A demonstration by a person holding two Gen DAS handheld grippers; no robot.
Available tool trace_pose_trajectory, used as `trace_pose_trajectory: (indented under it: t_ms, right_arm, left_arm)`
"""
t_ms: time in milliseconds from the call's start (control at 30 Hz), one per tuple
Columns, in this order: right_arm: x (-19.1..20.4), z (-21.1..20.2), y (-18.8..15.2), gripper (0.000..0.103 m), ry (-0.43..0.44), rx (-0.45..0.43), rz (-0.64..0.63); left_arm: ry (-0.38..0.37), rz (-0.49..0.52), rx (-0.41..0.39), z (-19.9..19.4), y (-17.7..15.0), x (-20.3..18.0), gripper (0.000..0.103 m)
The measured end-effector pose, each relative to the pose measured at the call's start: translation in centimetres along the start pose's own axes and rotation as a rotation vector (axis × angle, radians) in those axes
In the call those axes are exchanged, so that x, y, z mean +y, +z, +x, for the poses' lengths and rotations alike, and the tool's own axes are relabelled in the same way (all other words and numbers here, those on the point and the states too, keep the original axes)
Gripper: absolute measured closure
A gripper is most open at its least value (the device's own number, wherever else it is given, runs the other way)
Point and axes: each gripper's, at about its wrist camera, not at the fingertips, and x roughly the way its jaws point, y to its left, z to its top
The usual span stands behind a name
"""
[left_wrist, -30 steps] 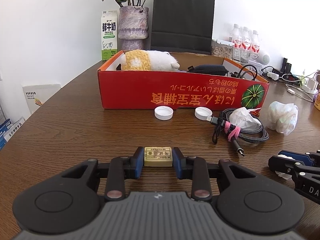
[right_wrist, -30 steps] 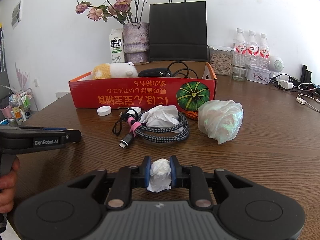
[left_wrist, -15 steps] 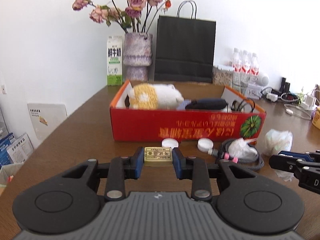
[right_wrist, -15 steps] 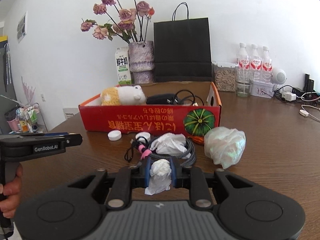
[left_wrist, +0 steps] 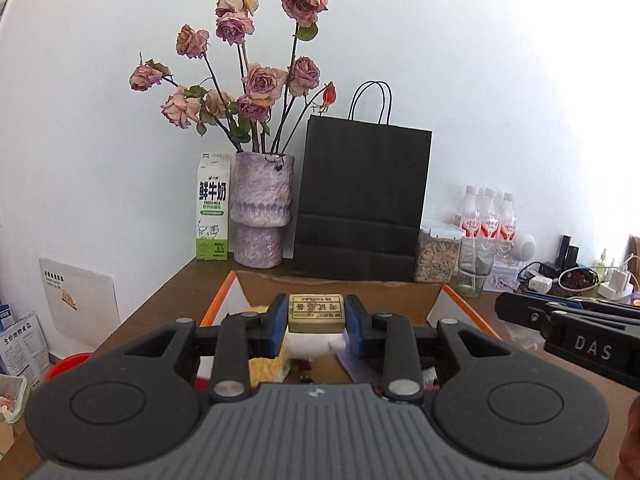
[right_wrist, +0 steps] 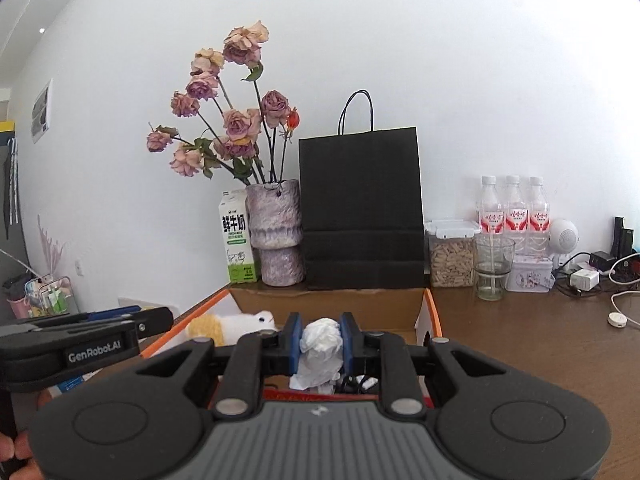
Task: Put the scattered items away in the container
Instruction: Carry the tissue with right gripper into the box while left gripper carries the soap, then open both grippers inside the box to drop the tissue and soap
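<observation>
My left gripper (left_wrist: pixel 316 316) is shut on a small yellowish eraser block (left_wrist: pixel 316 313) and holds it above the open red cardboard box (left_wrist: pixel 218 300). My right gripper (right_wrist: pixel 320 340) is shut on a crumpled white tissue (right_wrist: pixel 320 350) and holds it above the same box (right_wrist: pixel 432 312), near its right end. A yellow and white plush toy lies inside the box (right_wrist: pixel 232 324), also showing under the left fingers (left_wrist: pixel 268 364). The left gripper appears at the left of the right wrist view (right_wrist: pixel 92 340); the right gripper appears at the right of the left wrist view (left_wrist: pixel 572 336).
Behind the box stand a milk carton (left_wrist: pixel 213 208), a vase of dried roses (left_wrist: pixel 262 208) and a black paper bag (left_wrist: pixel 362 204). A jar, a glass, water bottles (right_wrist: pixel 512 212) and chargers with cables (right_wrist: pixel 588 276) crowd the back right of the wooden table (right_wrist: pixel 540 340).
Both grippers rose and moved forward from the table over the box, each still holding its item. The loose caps, cable and bag on the table dropped out of view.
</observation>
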Motion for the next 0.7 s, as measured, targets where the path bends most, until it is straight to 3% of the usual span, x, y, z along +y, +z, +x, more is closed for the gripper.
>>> trace_pose_trajectory:
  t_ms: [200,300,400,700]
  right_arm:
    - [-1.4,6.7,1.8,0.084,-0.043,-0.043,0.026]
    - [-2.4,8.7,0.4,0.084,-0.055,0.003,0.048]
    - [-2.5,9.4,-0.3,0.084,-0.062,0.023,0.039]
    - [-1.9,9.4,-1.2,0.084,-0.072,0.034,0.011]
  left_arm:
    - [0.041,-0.002,-0.054,6.2,0.2,-0.4,0.072]
    - [0.057,0.020,0.022,8.8,-1.3,0.1,0.072]
    - [0.075,0.018,0.063,9.6,-2.0,0.4,0.072]
    - [0.085,0.062,0.056,8.8,-2.8,-0.4,0.072]
